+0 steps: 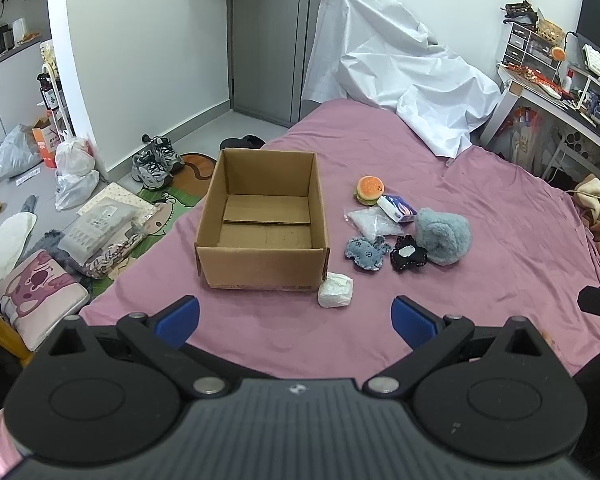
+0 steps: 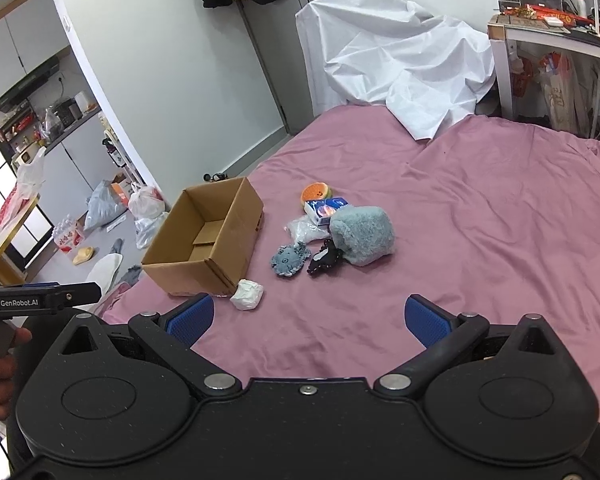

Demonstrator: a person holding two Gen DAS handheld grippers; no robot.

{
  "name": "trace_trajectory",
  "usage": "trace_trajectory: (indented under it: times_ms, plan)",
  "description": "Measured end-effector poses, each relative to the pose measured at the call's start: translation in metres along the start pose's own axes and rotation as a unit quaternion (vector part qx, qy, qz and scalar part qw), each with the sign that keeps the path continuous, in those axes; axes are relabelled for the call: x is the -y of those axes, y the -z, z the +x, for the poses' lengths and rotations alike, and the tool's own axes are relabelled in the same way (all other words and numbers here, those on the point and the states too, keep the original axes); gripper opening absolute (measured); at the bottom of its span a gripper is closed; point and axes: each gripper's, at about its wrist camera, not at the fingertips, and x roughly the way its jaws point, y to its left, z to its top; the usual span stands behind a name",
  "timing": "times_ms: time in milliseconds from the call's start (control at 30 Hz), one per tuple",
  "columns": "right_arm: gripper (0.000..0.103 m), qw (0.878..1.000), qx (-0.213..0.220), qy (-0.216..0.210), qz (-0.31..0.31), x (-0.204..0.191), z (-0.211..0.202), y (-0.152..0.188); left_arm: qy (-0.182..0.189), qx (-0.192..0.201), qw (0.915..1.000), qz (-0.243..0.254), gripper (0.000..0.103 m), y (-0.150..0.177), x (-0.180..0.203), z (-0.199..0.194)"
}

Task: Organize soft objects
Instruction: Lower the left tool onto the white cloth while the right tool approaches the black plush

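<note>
An open, empty cardboard box [image 1: 260, 216] [image 2: 208, 236] stands on the pink bed. A white soft wad [image 1: 335, 290] [image 2: 247, 295] lies at its near right corner. To the right lies a cluster: burger toy [image 1: 369, 190] [image 2: 316, 193], tissue pack [image 1: 397, 208] [image 2: 325, 210], clear bag [image 1: 370, 222] [image 2: 306, 230], small grey plush [image 1: 366, 253] [image 2: 289, 260], black plush [image 1: 408, 253] [image 2: 325, 258], large grey fluffy plush [image 1: 443, 236] [image 2: 362, 234]. My left gripper [image 1: 295, 318] and right gripper [image 2: 309, 320] are open, empty, above the bed short of the objects.
A white sheet [image 1: 400, 72] covers something at the bed's far end. A cluttered desk [image 1: 560, 92] stands to the right. The floor on the left holds shoes [image 1: 156, 162], bags [image 1: 74, 172] and cushions [image 1: 40, 292]. The other gripper shows at the left edge of the right wrist view [image 2: 40, 298].
</note>
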Motion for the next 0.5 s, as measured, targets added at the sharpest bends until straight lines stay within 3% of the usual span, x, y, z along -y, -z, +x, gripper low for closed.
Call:
trace_trajectory:
  times_ms: [300, 367, 500]
  plan:
    - [0.1, 0.999, -0.018, -0.013, 0.027, 0.005, 0.021, -0.016, 0.006, -0.01, 0.9999, -0.009, 0.1, -0.013, 0.005, 0.023]
    - [0.095, 0.999, -0.026, -0.018, 0.034, 0.006, 0.029, -0.022, 0.009, -0.015, 0.9998, -0.013, 0.1, -0.016, 0.005, 0.03]
    - [0.093, 0.998, -0.04, -0.013, 0.049, 0.007, 0.049, -0.034, 0.012, -0.026, 0.9994, -0.02, 0.1, -0.023, 0.008, 0.044]
